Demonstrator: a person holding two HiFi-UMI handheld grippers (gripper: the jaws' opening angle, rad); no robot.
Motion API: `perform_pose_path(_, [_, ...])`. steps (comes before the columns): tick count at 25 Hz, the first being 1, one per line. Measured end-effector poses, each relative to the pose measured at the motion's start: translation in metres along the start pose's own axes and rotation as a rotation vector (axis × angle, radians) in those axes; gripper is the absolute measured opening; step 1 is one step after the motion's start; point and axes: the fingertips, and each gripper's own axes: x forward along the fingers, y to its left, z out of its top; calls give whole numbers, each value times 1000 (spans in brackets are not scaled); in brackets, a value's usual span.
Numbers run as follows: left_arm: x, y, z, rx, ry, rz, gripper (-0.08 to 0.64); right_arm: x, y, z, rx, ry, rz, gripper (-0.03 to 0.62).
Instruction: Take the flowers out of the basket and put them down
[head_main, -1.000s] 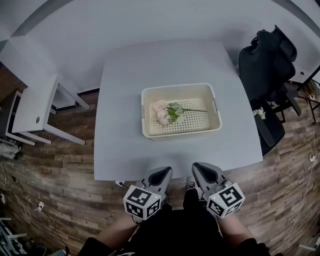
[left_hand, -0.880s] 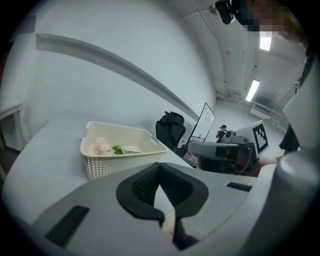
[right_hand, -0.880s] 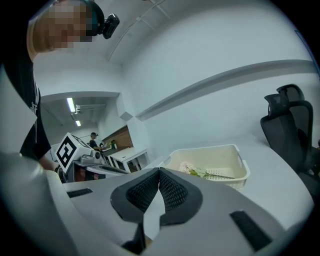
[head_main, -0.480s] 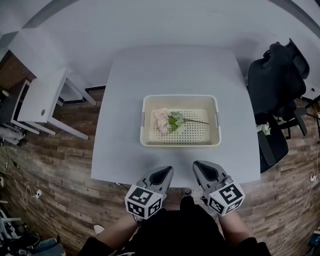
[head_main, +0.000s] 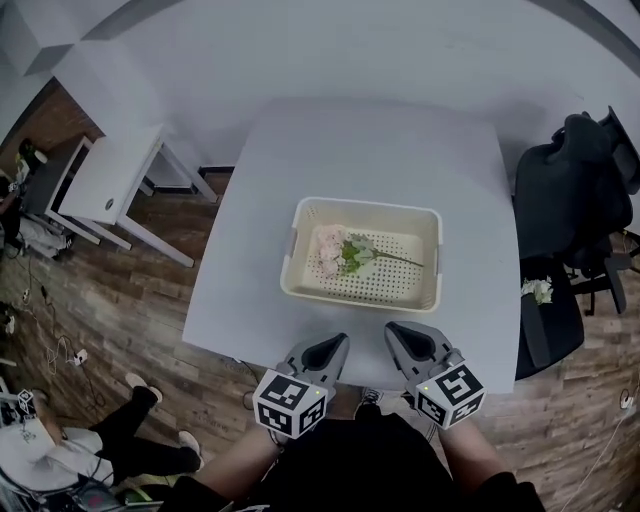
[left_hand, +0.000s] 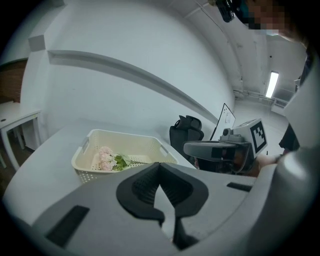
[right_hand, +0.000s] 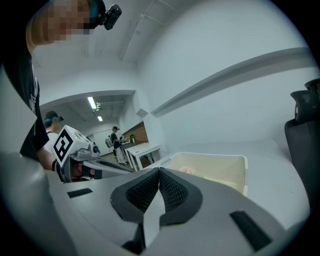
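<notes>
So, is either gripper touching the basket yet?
Apart. The head view shows the left gripper and right gripper at the table's near edge, with bare tabletop between them and the basket.

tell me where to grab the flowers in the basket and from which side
Probably the green stem, just right of the pink blooms in the head view. It lies flat on the basket floor and the walls block the sides, so come straight down, straddling the stem.
</notes>
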Motion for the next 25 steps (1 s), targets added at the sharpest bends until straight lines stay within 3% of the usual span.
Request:
perform_pose_path(12, [6, -14, 2, -16, -15, 44, 6, 4, -15, 9, -72, 37, 53, 23])
perform_pose_path(25, [32, 8, 29, 45, 38, -128, 8, 40, -34, 19, -94, 100, -87, 25])
